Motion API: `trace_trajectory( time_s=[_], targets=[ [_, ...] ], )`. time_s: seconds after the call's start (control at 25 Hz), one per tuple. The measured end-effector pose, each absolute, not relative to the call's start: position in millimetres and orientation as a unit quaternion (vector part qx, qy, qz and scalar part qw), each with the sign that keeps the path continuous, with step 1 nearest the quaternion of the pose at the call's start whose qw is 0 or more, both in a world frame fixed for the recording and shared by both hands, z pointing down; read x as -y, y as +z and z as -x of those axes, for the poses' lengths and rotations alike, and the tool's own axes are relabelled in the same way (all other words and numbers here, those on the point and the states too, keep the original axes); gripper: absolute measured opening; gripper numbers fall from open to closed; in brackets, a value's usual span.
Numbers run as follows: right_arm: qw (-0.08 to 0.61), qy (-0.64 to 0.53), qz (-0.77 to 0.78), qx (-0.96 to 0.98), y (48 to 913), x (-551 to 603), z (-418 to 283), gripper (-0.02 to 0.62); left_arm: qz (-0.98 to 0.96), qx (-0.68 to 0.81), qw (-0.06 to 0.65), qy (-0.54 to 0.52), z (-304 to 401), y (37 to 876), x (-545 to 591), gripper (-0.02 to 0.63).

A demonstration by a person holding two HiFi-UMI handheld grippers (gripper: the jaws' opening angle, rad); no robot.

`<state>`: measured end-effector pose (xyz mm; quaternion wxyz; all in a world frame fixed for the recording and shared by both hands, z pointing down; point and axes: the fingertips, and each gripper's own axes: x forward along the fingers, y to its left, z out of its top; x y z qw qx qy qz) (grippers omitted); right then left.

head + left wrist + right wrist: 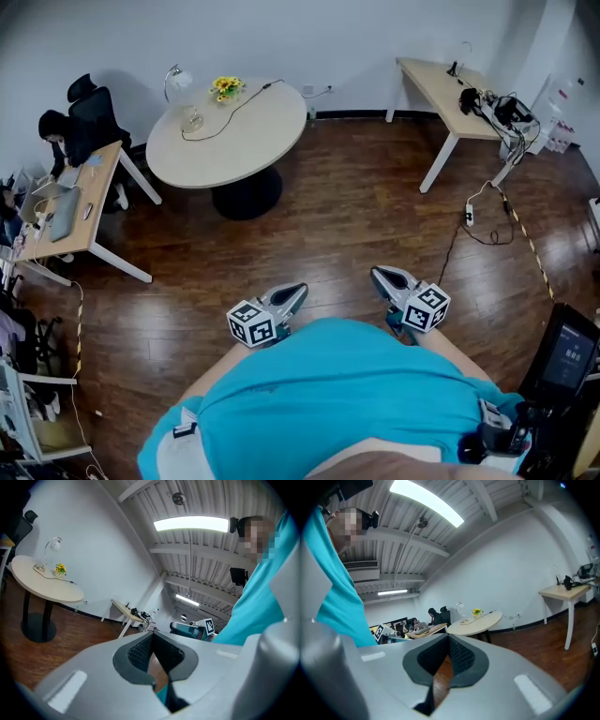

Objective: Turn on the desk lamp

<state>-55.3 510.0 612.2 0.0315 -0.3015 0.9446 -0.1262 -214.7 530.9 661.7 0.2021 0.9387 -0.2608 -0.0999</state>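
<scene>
You stand on the wooden floor with the whole task ahead of you; nothing in these views shows the desk lamp being touched, and whether its head glows is too small to tell.

The lamp sits at the far left edge of the round table, which is well apart from you, far and to the left; a small bunch of yellow flowers stands just to its right, and a cable runs from the lamp's base across the tabletop towards the wall.

Your left gripper and right gripper are both held close in front of your body, near each other and pointing out over the floor. The left gripper's pads meet at the tips with nothing between them; the right gripper's pads are likewise closed on nothing (only floor shows through the small gap below the tips).

What is left, as I judge it, is everything: walk to the table, bring one gripper to the lamp, find its switch, and press it; where that switch sits cannot be made out from here, so look over the base and the cable once you are near.

A person sits at a desk to the far left, well clear of your path.
</scene>
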Motion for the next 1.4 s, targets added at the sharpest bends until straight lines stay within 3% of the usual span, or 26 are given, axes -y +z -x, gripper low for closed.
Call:
trace_trajectory(
  time_s=[0.2, 0.32, 0.88, 1.16, 1.4],
  targets=[
    [0.043, -0.124, 0.300, -0.945, 615.1, -501.5, 39.7, 0.002, -0.930, 0.279, 0.210, -0.115, 215.6, 671.3, -526.1, 0.020],
    [0.044, -0.144, 0.293, -0.944, 615.4, -422.6, 23.0, 0.002, -0.921, 0.292, 0.236, -0.108, 203.2, 673.3, -454.4, 0.020],
    [0.028, -0.147, 0.191, -0.970, 613.5, -240.7, -99.3, 0.002, -0.909, 0.353, 0.193, -0.107, 47.9, 625.4, -275.7, 0.020],
    [0.028, -0.145, 0.190, -0.971, 606.3, -164.8, -110.2, 0.002, -0.901, 0.359, 0.209, -0.125, 46.1, 630.0, -201.7, 0.020],
    [0.000, -0.129, 0.209, -0.969, 587.6, -48.8, -52.9, 0.002, -0.909, 0.327, 0.205, -0.154, 101.9, 624.2, -74.6, 0.020]
  ],
)
